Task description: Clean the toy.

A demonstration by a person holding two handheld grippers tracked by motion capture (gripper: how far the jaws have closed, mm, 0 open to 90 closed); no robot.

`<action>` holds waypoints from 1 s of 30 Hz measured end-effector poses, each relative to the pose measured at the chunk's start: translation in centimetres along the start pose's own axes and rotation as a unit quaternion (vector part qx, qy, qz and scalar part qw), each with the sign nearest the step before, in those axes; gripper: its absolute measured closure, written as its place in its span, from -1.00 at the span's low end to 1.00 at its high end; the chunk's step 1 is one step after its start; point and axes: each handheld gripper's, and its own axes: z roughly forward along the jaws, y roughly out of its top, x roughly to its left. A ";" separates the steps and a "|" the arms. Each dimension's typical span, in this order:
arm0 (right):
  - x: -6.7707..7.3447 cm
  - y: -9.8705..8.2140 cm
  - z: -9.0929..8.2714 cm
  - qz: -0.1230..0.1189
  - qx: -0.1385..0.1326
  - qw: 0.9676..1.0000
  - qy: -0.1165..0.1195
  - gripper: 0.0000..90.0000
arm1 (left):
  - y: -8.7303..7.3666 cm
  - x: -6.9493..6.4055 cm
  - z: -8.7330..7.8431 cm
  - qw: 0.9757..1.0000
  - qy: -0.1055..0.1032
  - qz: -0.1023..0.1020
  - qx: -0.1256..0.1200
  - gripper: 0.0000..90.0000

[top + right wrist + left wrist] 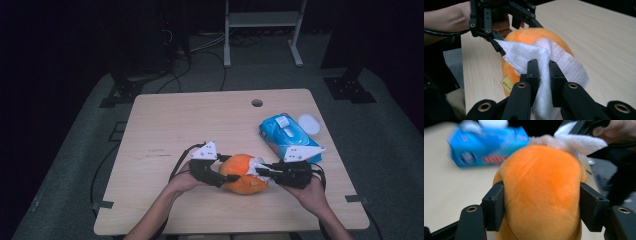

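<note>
Both forearms come in over the near edge of the table (pixel 150 210) and angle toward each other. The left gripper (pixel 220 176) lies nearly level, pointing right, its jaws clamped against the two sides of the orange plush toy (pixel 541 195). The right gripper (pixel 262 172) points left toward it, jaws pinched on a white wipe (pixel 544 62) draped over the toy. The grippers sit near each other.

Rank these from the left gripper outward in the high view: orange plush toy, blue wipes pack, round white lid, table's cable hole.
1. Orange plush toy: in the left gripper.
2. Blue wipes pack: right, farther back.
3. Round white lid and cable hole: too close to call.
</note>
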 end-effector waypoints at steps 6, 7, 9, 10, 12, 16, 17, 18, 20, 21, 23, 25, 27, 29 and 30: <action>-1.0 -0.8 2.7 0.012 0.016 1.000 -0.007 0.80 | -1.7 1.4 0.3 0.999 0.015 -0.033 0.041 -0.58; -1.2 -1.1 3.1 0.020 0.015 1.000 0.000 0.81 | -2.0 1.5 0.2 0.998 0.011 -0.048 0.042 -0.66; -1.2 -1.4 3.5 0.023 0.014 1.000 0.009 0.81 | -2.1 1.8 -0.2 0.996 0.007 -0.078 0.051 -0.78; -1.0 -1.4 3.6 0.022 0.015 1.000 0.009 0.81 | -2.2 2.0 -0.4 0.994 0.006 -0.095 0.054 -0.81; -0.7 -1.3 3.7 0.015 0.020 1.000 0.010 0.81 | -2.4 2.1 -0.4 0.991 0.003 -0.117 0.065 -0.84; -0.4 -1.6 3.8 0.017 0.024 0.999 0.017 0.81 | -3.0 2.0 0.0 0.987 -0.010 -0.136 0.088 -0.86; -0.3 -1.5 3.8 0.013 0.025 0.999 0.015 0.81 | -3.0 1.9 0.0 0.988 -0.008 -0.126 0.084 -0.78; 0.0 -1.4 3.7 0.010 0.026 1.000 0.011 0.81 | -2.9 1.8 -0.1 0.990 -0.008 -0.117 0.083 -0.69; 0.6 -0.9 3.7 -0.005 0.025 1.000 0.008 0.81 | -2.6 1.6 -0.2 0.993 -0.005 -0.089 0.078 -0.57; 0.9 -0.6 3.7 -0.013 0.024 1.000 0.007 0.81 | -2.6 1.4 -0.1 0.994 -0.005 -0.080 0.079 -0.56; 1.2 -0.2 4.0 -0.021 0.018 1.000 0.012 0.81 | -2.4 1.1 0.1 0.995 -0.004 -0.058 0.080 -0.55; 1.5 0.2 4.4 -0.030 0.015 0.999 0.013 0.81 | -2.3 1.0 0.3 0.996 -0.001 -0.046 0.080 -0.56; 1.9 0.6 4.6 -0.050 0.011 0.999 0.007 0.81 | -2.3 0.9 0.4 0.996 -0.002 -0.036 0.078 -0.56; 2.2 0.9 4.7 -0.063 0.016 0.998 0.005 0.81 | -2.2 0.7 0.5 0.996 0.000 -0.030 0.079 -0.56; 2.2 1.0 4.7 -0.066 0.020 0.998 0.004 0.81 | -2.2 0.7 0.4 0.996 0.000 -0.031 0.079 -0.55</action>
